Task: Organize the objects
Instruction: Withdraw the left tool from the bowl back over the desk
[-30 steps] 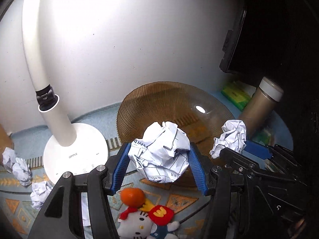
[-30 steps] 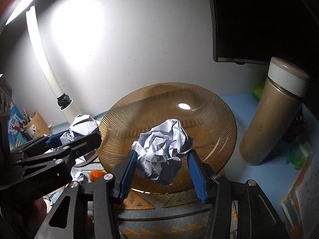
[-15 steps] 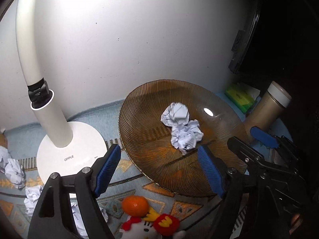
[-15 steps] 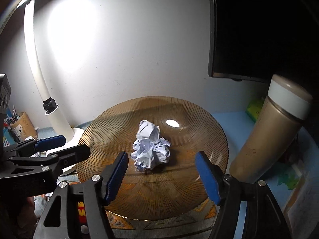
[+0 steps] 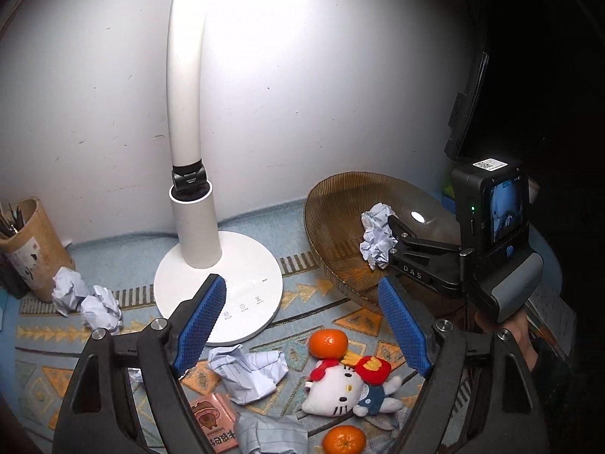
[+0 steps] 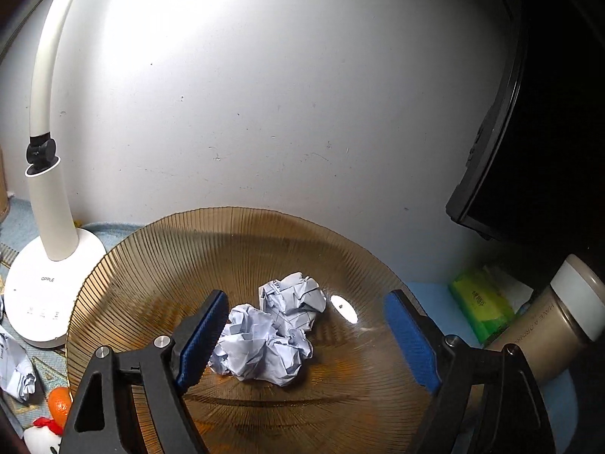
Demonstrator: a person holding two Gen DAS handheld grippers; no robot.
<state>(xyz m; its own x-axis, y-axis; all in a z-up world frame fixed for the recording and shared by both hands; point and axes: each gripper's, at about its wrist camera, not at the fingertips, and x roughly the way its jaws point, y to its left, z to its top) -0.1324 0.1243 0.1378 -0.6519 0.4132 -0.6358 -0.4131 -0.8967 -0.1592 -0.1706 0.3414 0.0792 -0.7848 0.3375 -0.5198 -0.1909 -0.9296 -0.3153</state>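
- The right gripper (image 6: pixel 306 335) was opening, and its blue pads pressed on nothing.
- Two paper balls (image 6: pixel 278 335) lay in the brown bowl (image 6: pixel 151 265), touching each other. They sat past the tips, closer to the left pad than to the right one.
- The nearer ball (image 6: pixel 261 352) was the bigger one. The farther ball (image 6: pixel 293 297) had printed lines on it.
- Nothing else could be seen in the bowl. A bright spot of light shone on its bottom.
- The left gripper (image 5: pixel 306 329) was opening too, and it held nothing.
- Under its gap lay the rug (image 5: pixel 113 249) with the white lamp base (image 5: pixel 261 268), a flat crumpled paper (image 5: pixel 249 370), an orange (image 5: pixel 328 342) and a white cat toy (image 5: pixel 342 387).
- The bowl with the paper balls (image 5: pixel 376 236) stood past the right pad of the left gripper, well away from its gap.
- In the left view, the right gripper's black body (image 5: pixel 427 261) and its camera (image 5: pixel 491 208) reached in front of the bowl and covered part of it.
- Two more paper balls (image 5: pixel 85 297) lay on the rug left of the lamp, close together.
- Behind them stood a tan cup (image 5: pixel 32 246) with pens in it.
- A second orange (image 5: pixel 344 439) lay near the bottom edge, next to a small brown card (image 5: pixel 213 422).
- Right of the bowl stood a tan bottle (image 6: pixel 552 325) with a white top, and a green packet (image 6: pixel 484 304) lay beside it.
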